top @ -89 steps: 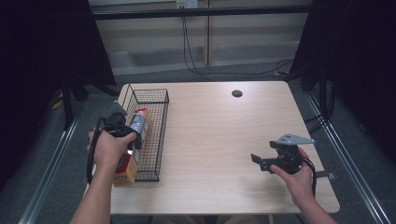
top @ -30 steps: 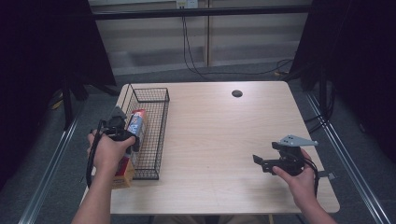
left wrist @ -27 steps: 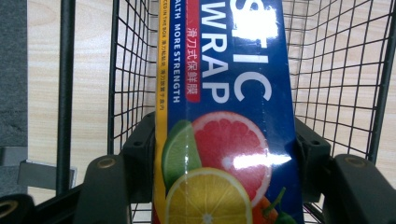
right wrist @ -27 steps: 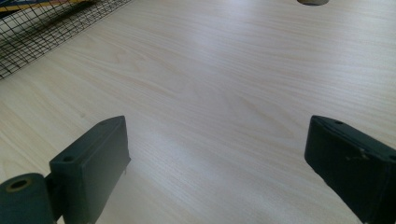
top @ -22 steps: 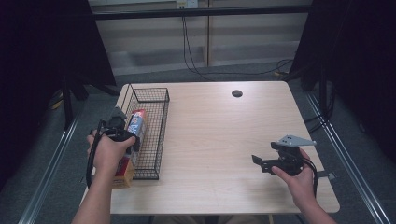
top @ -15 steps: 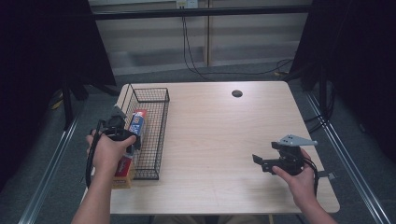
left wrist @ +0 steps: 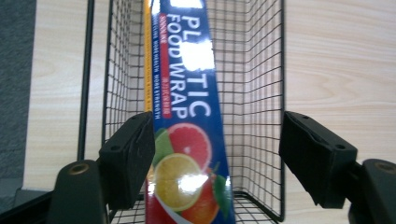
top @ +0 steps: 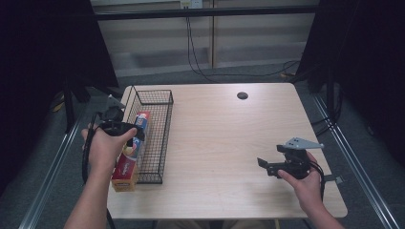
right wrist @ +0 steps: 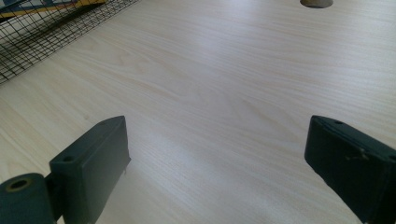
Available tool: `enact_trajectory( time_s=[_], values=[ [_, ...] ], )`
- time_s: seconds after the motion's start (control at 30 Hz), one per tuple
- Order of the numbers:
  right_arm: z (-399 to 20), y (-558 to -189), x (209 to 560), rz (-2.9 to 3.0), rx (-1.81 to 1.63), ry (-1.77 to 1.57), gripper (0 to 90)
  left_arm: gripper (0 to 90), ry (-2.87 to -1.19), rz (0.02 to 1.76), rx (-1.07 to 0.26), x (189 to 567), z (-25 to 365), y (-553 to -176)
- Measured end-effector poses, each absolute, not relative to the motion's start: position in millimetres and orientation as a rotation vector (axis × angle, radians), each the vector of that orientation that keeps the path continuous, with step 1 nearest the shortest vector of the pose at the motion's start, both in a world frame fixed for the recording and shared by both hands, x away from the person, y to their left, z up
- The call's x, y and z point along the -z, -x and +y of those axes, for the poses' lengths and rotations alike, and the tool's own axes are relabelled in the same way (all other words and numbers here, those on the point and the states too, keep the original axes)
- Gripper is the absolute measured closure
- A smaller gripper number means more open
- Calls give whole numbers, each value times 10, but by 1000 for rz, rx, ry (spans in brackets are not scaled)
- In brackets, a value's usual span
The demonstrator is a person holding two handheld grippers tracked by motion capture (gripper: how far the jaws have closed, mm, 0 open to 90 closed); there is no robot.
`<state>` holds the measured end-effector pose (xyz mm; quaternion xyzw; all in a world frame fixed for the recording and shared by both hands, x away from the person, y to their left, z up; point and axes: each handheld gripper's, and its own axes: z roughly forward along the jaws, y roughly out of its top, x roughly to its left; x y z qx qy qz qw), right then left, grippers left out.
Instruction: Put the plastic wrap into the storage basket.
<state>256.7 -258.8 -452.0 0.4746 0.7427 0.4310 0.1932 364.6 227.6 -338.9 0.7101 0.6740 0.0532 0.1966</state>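
Note:
A long blue box of plastic food wrap [top: 141, 120] [left wrist: 187, 93], printed with citrus fruit, lies lengthwise in the black wire basket [top: 167, 125] [left wrist: 261, 93] at the table's left. Its near end reaches the basket's near left corner. My left gripper [top: 135, 135] [left wrist: 215, 116] hovers just above the box, and its jaws have just been opening. The box is between them; the right jaw stands well clear of it and the left jaw is close beside it. At the right front of the table my right gripper [top: 268, 157] [right wrist: 217, 126] is open over bare wood.
The light wooden table [top: 229, 133] [right wrist: 210, 70] has a round cable hole [top: 242, 95] [right wrist: 316, 2] near its far edge. A corner of the basket [right wrist: 37, 28] lies at the upper left of the right gripper view. Dark curtains flank the table.
My left gripper has lifted a little and its jaws have spread off the food wrap box, which stays in the basket. The right hand has kept still.

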Motion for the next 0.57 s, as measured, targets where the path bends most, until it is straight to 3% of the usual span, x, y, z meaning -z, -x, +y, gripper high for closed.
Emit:
enact_trajectory(
  time_s=[0.57],
  values=[
    [-2576,-2576,4530,2093,-1209,-1326,65,160,-2017,1653,-198,3185,1950,-3526]
  ],
)
